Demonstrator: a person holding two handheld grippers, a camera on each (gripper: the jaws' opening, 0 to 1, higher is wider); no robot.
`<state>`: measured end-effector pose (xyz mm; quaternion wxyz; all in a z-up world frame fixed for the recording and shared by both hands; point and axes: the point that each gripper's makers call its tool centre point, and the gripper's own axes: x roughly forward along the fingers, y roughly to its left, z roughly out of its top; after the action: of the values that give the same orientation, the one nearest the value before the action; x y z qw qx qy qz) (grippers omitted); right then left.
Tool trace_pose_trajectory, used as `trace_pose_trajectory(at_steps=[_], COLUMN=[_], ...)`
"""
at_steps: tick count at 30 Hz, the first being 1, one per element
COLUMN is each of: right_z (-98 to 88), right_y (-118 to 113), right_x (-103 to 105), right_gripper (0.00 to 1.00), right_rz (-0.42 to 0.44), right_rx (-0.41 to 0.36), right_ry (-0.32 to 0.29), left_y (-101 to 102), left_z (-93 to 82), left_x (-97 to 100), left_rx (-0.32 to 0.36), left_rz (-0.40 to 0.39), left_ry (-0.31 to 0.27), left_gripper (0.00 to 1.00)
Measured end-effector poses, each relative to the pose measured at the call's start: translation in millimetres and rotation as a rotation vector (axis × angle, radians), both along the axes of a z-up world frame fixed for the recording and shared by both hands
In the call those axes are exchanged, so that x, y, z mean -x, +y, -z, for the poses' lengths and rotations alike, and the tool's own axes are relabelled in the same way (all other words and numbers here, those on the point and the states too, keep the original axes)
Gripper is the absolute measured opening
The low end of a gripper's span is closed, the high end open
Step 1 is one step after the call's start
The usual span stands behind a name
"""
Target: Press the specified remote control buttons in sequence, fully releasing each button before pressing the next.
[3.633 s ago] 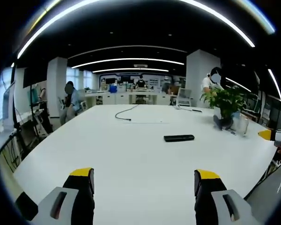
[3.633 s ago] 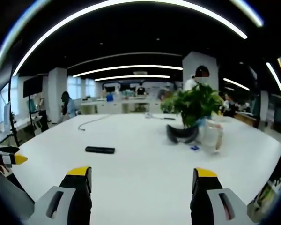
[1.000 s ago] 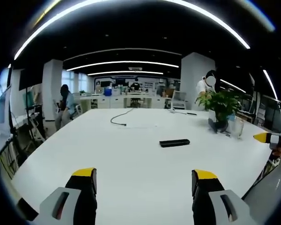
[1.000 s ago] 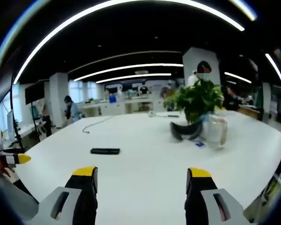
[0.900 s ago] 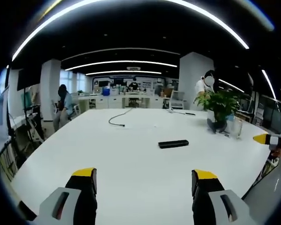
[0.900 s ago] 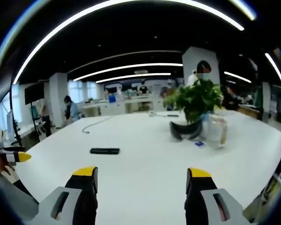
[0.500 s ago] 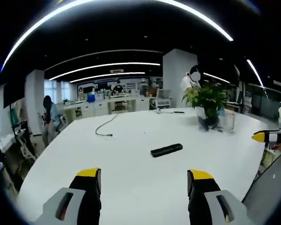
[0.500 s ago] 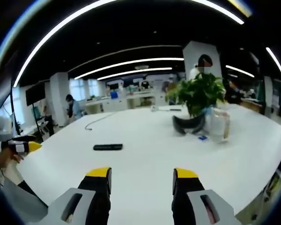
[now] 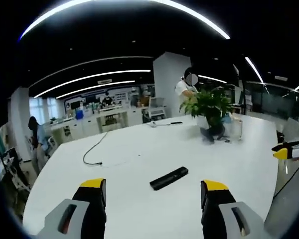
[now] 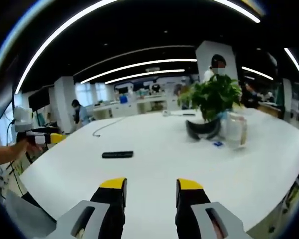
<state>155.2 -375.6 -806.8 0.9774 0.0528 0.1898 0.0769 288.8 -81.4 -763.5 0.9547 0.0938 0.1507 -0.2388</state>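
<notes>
white table (image 9: pixel 139 154) bare, wide | potted plant (image 10: pixel 212 102) far right | remote control (image 9: pixel 169 178) flat mid-table, likely light, rigid, may slide; press from above | left gripper (image 9: pixel 152 186) spread, empty | right gripper (image 10: pixel 150 185) narrowed, empty

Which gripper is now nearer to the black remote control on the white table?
Left. The left gripper sits just short of the remote control; the right gripper hangs farther back from it, with bare table between.

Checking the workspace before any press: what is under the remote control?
The remote control lies flat on the bare white table, with nothing else visibly beneath it. Its underside is hidden, and its buttons are too small to make out.
</notes>
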Motion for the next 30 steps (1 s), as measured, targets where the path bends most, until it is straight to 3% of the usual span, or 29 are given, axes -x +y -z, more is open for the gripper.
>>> trace_pose_trajectory(at_steps=[14, 30], right_z=[2.2, 6.3], right_y=[2, 3], right_x=[0, -1], right_gripper=[0.38, 0.38], right_rz=[-0.007, -0.009], right_rx=[0.001, 0.013], right_ry=[0.015, 0.035], left_y=[-28, -50], left_z=[0.3, 26.9], left_x=[-50.2, -94.3], left_rx=[-0.028, -0.141], left_rz=[0.103, 0.23], left_ry=[0.026, 0.104], left_gripper=[0.93, 0.9])
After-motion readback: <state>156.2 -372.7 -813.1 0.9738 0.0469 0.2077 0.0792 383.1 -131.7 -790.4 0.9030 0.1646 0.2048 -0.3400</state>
